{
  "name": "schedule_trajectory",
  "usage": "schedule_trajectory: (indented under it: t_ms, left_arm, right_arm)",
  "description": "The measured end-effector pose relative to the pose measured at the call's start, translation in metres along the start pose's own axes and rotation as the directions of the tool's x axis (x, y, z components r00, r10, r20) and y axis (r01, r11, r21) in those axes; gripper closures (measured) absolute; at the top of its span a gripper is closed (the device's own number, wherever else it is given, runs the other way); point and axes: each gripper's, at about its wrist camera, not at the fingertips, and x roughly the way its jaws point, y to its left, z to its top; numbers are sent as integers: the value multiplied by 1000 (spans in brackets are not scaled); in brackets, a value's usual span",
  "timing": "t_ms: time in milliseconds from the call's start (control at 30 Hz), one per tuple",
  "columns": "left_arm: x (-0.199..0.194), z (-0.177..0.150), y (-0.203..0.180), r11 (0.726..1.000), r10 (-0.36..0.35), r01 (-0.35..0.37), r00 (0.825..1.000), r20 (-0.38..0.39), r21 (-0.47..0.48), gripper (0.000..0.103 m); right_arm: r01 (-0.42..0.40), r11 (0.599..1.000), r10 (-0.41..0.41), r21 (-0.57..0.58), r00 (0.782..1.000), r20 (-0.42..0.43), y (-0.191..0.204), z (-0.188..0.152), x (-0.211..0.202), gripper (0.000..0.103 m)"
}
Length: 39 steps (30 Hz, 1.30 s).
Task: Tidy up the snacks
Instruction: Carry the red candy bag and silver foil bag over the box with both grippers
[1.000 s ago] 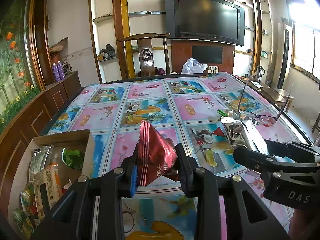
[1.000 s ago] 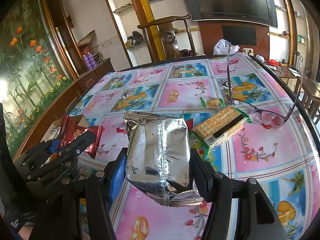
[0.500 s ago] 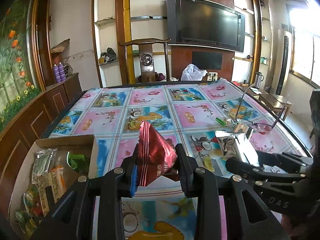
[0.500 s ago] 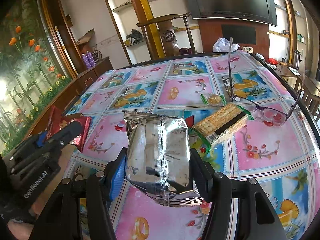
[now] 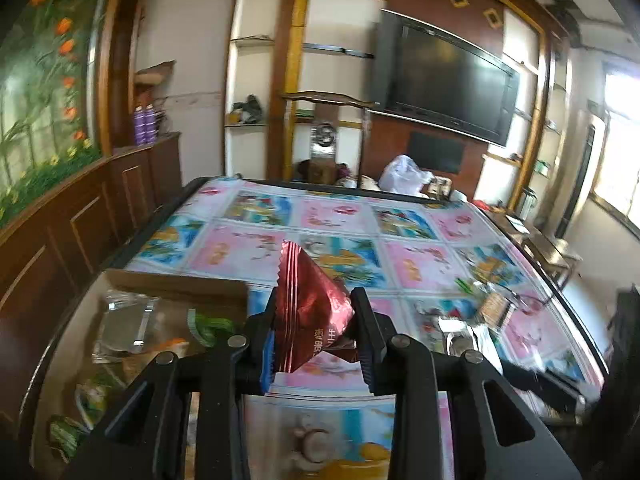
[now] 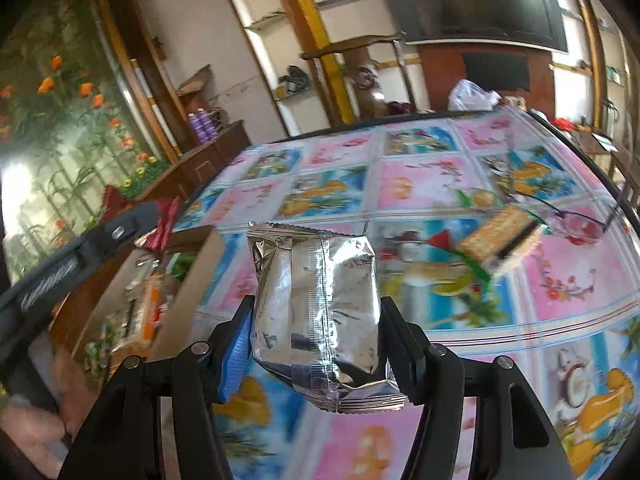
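With the left gripper (image 5: pixel 316 344) grasping the red packet (image 5: pixel 310 316) and the right gripper (image 6: pixel 316 348) the foil bag (image 6: pixel 316 312), carry both over the box (image 5: pixel 176 286) before letting go.

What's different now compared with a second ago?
Both claws have swung left toward the cardboard box, which now sits closer in both views. The left claw still grips the red snack packet, and the right claw still grips the silver foil packet. The cracker pack and eyeglasses stayed on the table.
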Motion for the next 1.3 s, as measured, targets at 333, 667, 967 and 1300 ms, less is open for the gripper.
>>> schedule_trajectory:
  t_ms: [333, 667, 967, 1300]
  left_arm:
    - [-2, 8, 89, 984, 102, -107, 994, -41, -141, 72]
    - [9, -6, 163, 956, 125, -159, 981, -148, -248, 72]
    - [23, -17, 172, 957, 163, -206, 964, -210, -206, 72]
    - [31, -22, 170, 952, 215, -259, 945, -247, -163, 72]
  right_arm:
    - [-102, 987, 97, -128, 994, -42, 74, -17, 18, 38]
    - [-164, 971, 144, -175, 982, -120, 133, -19, 57, 38]
    - [-121, 981, 99, -154, 984, -145, 161, -2, 102, 38]
    - [-144, 976, 115, -161, 978, -176, 166, -3, 126, 38]
